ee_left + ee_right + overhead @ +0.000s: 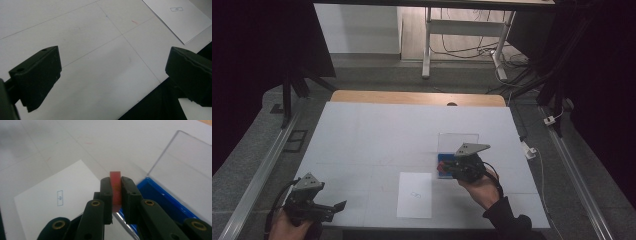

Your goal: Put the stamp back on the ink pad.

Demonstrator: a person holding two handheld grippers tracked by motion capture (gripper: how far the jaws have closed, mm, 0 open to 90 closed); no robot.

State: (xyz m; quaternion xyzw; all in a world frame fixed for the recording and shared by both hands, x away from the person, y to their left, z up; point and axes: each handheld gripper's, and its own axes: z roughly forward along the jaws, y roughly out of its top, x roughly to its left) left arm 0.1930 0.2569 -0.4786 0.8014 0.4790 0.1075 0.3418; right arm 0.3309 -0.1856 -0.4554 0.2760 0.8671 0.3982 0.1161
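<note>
Nearest the lens: right tool, jaws narrow, clamped on a red block. Held upright above the worktop, between the sheet at 9 o'clock and the blue case at 3 o'clock. In the high view, block just at the case's 7 o'clock corner, right tool over it. Probably light and stiff, a small eraser-like slab; smooth faces, so likely to slip if pinched near an edge. Best taken across the two broad faces, mid-height, as gripped. Dull red, flat-sided, thin, top edge square, faint marks on the narrow face. Clear lid of the case stood open. Left tool at 7 o'clock of the worktop, jaws wide, holding nothing.
</note>
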